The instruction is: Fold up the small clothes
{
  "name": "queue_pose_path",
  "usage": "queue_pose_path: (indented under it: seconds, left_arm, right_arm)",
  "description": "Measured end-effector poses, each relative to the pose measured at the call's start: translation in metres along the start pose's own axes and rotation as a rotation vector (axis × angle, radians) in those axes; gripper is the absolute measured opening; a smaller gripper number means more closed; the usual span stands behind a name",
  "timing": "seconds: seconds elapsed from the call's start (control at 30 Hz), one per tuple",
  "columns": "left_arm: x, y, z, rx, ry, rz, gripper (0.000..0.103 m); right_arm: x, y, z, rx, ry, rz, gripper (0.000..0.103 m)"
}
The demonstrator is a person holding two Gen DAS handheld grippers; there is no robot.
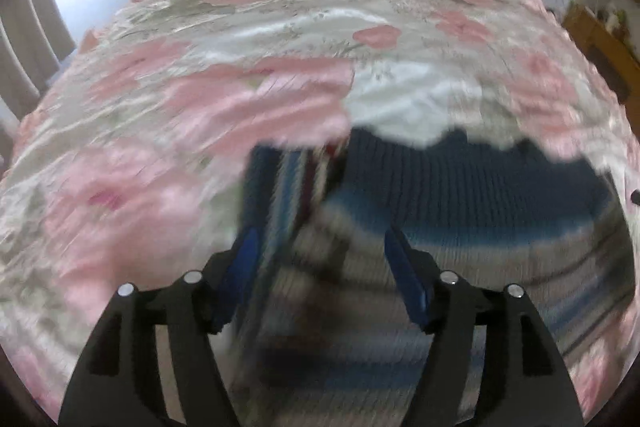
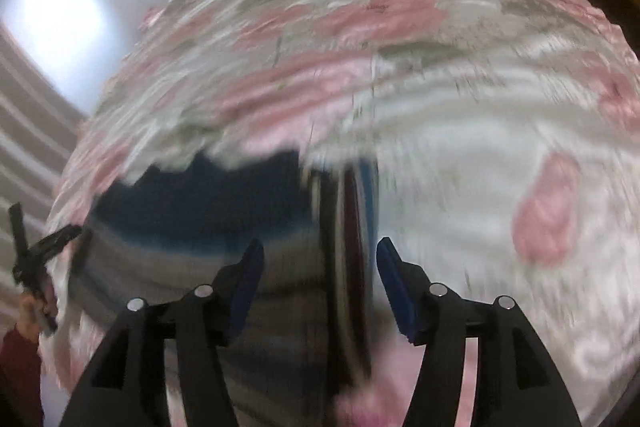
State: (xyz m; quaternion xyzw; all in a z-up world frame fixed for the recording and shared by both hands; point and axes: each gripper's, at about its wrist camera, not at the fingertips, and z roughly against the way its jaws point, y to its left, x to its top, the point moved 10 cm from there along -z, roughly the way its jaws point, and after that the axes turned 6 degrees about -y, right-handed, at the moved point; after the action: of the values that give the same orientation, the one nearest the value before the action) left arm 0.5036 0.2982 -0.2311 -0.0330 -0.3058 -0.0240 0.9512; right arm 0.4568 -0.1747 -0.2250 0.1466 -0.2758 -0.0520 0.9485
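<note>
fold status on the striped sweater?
Done: both sleeves look turned in over the striped sweater on the floral bedspread. In hand: nothing; left gripper and right gripper are open above it. Left: the body fold. Frames are blurred.

Your left wrist camera is looking forward along its fingers (image 1: 256, 255), close above the striped sweater (image 1: 460, 187) on the floral bedspread (image 1: 240, 67). Your right wrist camera is facing likewise, sharing that sweater (image 2: 192, 203) and bedspread (image 2: 440, 107) ahead of its fingers (image 2: 250, 267).

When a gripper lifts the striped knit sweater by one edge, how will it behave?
The striped sweater is ribbed knit lying soft on the bedspread, so it will probably droop rather than hold shape. The coarse ribs likely grip well. It looks thick, perhaps heavy for a small garment.
</note>
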Motion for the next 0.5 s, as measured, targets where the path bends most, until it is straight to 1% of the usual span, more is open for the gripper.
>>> queue_pose_path:
  seconds: [0.07,0.1,0.13,0.2,0.27,0.33,0.37,0.4,0.43,0.47,0.5]
  left_arm:
    - [-0.024,0.008,0.019,-0.008,0.016,0.01,0.067]
    - [-0.037,0.012,0.028,-0.019,0.027,0.022,0.067]
    - [-0.049,0.016,0.036,-0.027,0.031,0.039,0.067]
    - [-0.063,0.019,0.044,-0.054,0.037,0.07,0.067]
    - [-0.077,0.016,0.05,-0.074,0.046,0.086,0.067]
    - [-0.084,0.009,0.052,-0.084,0.047,0.078,0.067]
    - [-0.087,0.004,0.05,-0.085,0.055,0.076,0.066]
    - [-0.091,0.001,0.048,-0.08,0.064,0.075,0.064]
    - [-0.094,-0.001,0.043,-0.061,0.083,0.07,0.063]
    - [-0.097,-0.002,0.041,-0.052,0.094,0.067,0.056]
    - [-0.1,-0.004,0.038,-0.052,0.102,0.064,0.043]
  right_arm:
    - [-0.036,0.005,0.02,0.021,0.045,0.051,0.06]
    - [-0.048,0.007,0.025,0.031,0.065,0.063,0.062]
    - [-0.067,0.009,0.03,0.041,0.095,0.076,0.062]
    - [-0.095,0.013,0.03,0.061,0.137,0.082,0.062]
    - [-0.114,0.013,0.027,0.057,0.162,0.081,0.062]
    - [-0.124,0.018,0.022,0.078,0.171,0.071,0.062]
    - [-0.126,0.02,0.018,0.094,0.172,0.052,0.06]
    - [-0.127,0.022,0.015,0.103,0.177,0.044,0.052]
    - [-0.129,0.022,0.01,0.094,0.189,0.043,0.047]
    - [-0.129,0.02,0.008,0.064,0.188,0.048,0.039]
    - [-0.13,0.018,0.008,0.06,0.185,0.047,0.03]
